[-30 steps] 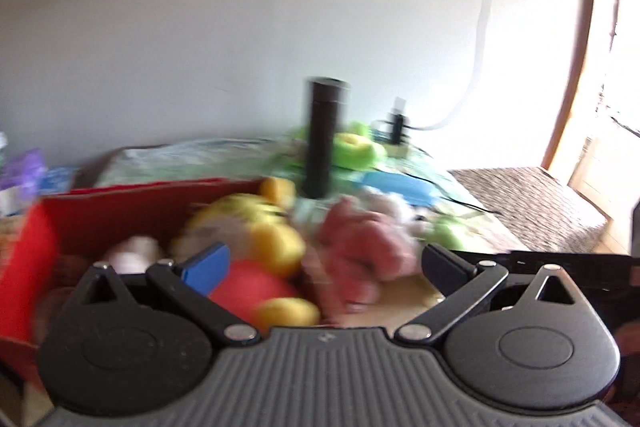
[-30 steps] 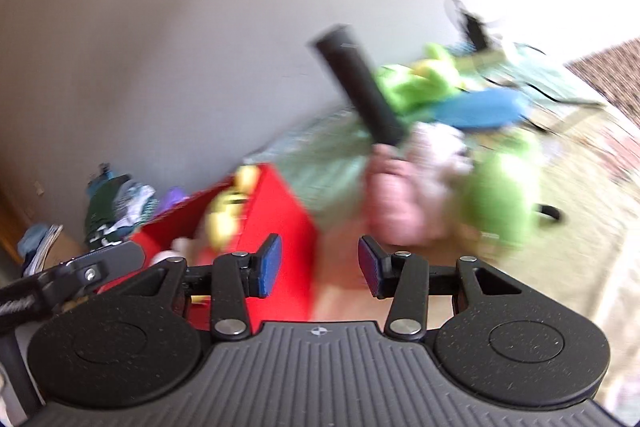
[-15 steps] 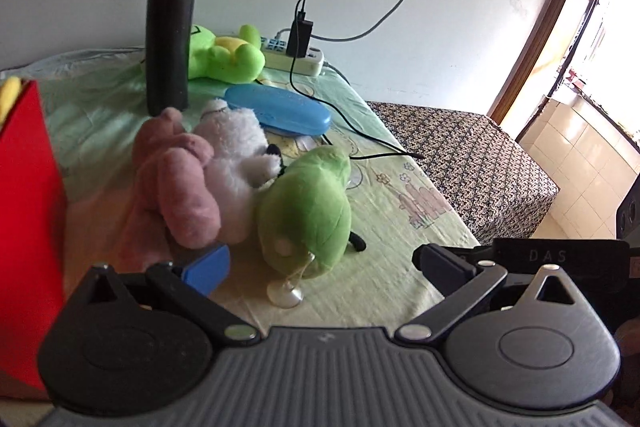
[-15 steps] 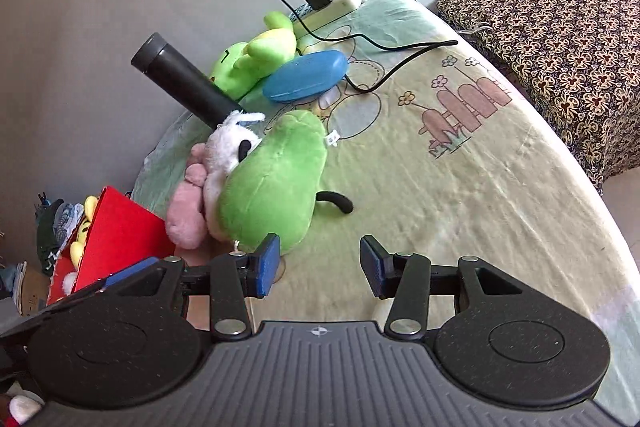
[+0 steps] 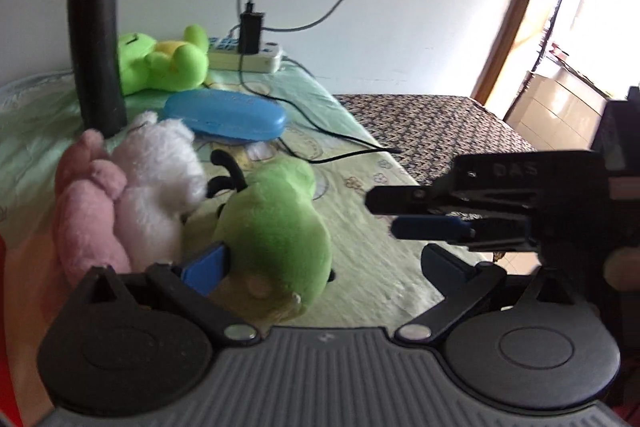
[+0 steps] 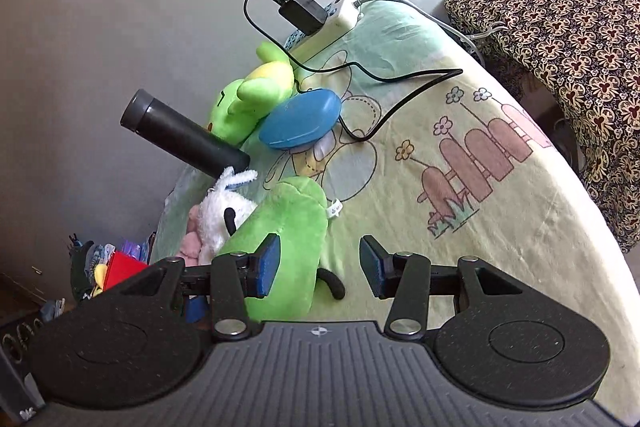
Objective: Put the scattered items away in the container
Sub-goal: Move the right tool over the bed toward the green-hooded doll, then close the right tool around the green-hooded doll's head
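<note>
Over bedsheet: L tool (image 5: pixel 324 263) apart, straddling green plush (image 5: pixel 276 227); R tool (image 6: pixel 316 267) apart, alongside.

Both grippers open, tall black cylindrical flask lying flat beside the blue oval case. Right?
Not quite. The tall black cylindrical flask stands upright, as the left wrist view shows. Both the left gripper and right gripper are open; the blue oval case sits nearby.
</note>
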`<state>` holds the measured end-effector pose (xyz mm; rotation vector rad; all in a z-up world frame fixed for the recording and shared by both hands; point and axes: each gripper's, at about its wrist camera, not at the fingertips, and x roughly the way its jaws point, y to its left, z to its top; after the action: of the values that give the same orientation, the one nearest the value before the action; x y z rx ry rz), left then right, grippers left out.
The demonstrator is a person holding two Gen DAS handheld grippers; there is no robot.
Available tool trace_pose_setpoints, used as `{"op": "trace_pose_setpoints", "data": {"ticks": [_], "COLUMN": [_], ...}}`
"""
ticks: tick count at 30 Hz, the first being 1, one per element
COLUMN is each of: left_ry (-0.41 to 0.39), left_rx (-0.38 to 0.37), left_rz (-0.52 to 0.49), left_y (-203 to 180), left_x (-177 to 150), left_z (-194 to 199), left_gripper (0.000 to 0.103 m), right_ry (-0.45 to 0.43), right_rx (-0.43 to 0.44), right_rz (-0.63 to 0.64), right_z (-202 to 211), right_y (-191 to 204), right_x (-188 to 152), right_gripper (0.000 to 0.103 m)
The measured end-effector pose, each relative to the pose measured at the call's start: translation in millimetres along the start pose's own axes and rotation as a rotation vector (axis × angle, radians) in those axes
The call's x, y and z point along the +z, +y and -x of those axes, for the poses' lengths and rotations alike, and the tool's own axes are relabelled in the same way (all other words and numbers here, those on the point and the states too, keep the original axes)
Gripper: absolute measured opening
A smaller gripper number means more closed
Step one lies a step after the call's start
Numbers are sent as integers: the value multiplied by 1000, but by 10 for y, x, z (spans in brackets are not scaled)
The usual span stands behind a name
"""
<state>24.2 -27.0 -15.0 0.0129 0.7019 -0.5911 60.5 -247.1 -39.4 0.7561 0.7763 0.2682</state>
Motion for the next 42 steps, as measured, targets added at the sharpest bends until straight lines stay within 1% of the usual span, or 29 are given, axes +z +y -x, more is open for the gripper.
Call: {"op": "trace_pose_setpoints", "data": {"ticks": [3, 5, 6, 9, 11, 14, 17, 19, 21, 23, 24, 26, 29, 31, 33, 34, 36, 38, 40, 42], "left_ry": [-10, -17, -14, 20, 44, 55, 69, 79, 100, 124, 135, 147, 135, 110, 75, 50, 1, -20, 3, 55], "left_rx": [-15, -38, -66, -182, -221, -231, -234, -228, -222, -224, -221, -197, -130, -75, -29, -17, -21, -39, -52, -90], "left_rz": [-131, -188, -206, -226, -244, -244, -254, -274, -288, -278, -269, -255, -219, -192, -196, -201, -202, -208, -206, -165], "left_y": [-272, -403, -454, -591, -673, -698, -701, -711, -703, -658, -630, -564, -384, -239, -114, -62, 24, 114, 261, 415], "left_x": [4, -6, -3, -8, -22, -53, -46, -53, -71, -112, -142, -201, -215, -145, 3, 104, 317, 516, 676, 743], "left_z": [-27, -68, -87, -143, -197, -253, -263, -247, -216, -154, -109, -10, 116, 134, 113, 103, 77, -23, -231, -471], "left_gripper": [101, 101, 101, 101, 101, 101, 101, 101, 101, 101, 101, 101, 101, 101, 101, 101, 101, 101, 101, 101], "right_ry": [9, 16, 20, 28, 41, 72, 124, 174, 214, 213, 219, 219, 192, 182, 164, 153, 130, 88, 37, -26], "right_rx": [20, 46, 59, 93, 105, 134, 199, 240, 246, 215, 201, 214, 220, 229, 224, 217, 198, 150, 128, 140], "right_rz": [6, 21, 32, 72, 111, 161, 232, 283, 338, 370, 360, 299, 238, 167, 121, 107, 89, 59, 3, -80], "right_z": [5, 44, 70, 147, 160, 136, 97, 32, -56, -124, -172, -235, -297, -368, -428, -457, -508, -541, -494, -352], "right_y": [-84, -125, -138, -156, -150, -130, -54, 14, 73, 97, 79, -3, -93, -167, -210, -217, -222, -258, -344, -466], "right_x": [73, 122, 147, 228, 293, 390, 421, 400, 360, 344, 352, 390, 434, 477, 508, 524, 550, 577, 608, 627], "right_gripper": [48, 48, 48, 48, 48, 48, 48, 48, 48, 48, 48, 49, 49, 50, 50, 50, 50, 56, 55, 55]}}
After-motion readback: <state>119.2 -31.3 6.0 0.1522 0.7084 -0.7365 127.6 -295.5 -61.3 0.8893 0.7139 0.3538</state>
